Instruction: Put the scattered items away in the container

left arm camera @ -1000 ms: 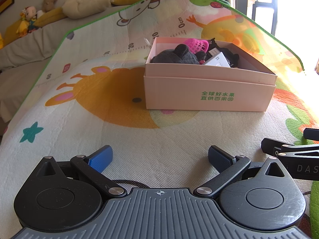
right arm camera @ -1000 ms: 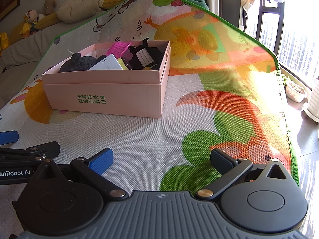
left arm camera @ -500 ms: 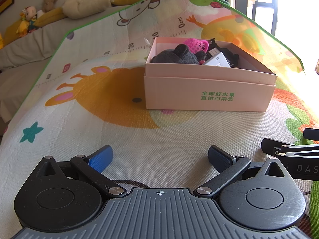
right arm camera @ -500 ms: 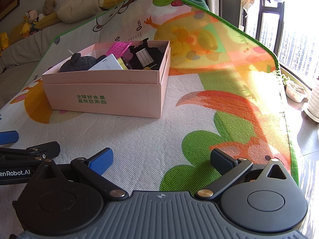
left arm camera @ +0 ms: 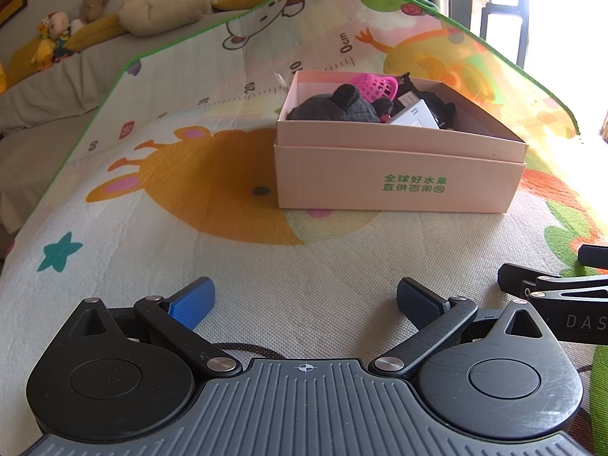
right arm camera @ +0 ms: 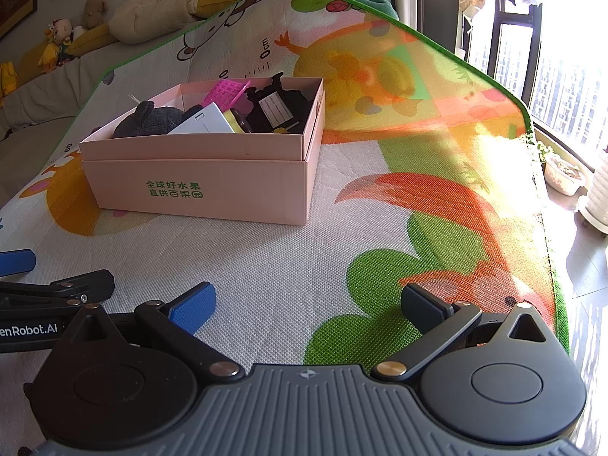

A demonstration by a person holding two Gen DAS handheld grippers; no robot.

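A pink cardboard box (left arm camera: 399, 178) with green lettering stands on the play mat, also in the right wrist view (right arm camera: 197, 186). Inside lie a dark grey plush toy (left arm camera: 334, 108), a pink plastic basket (left arm camera: 374, 85), a white card (right arm camera: 201, 121) and black items (right arm camera: 277, 108). My left gripper (left arm camera: 304, 302) is open and empty, low over the mat well in front of the box. My right gripper (right arm camera: 307, 304) is open and empty, to the right of the left one, in front of the box's right corner.
The colourful cartoon play mat (left arm camera: 190, 174) covers the surface; its green edge (right arm camera: 547, 205) drops off at the right toward the floor and window. Plush toys and cushions (left arm camera: 159, 0) lie on the grey sofa behind. A flower pot (right arm camera: 566, 174) stands on the floor.
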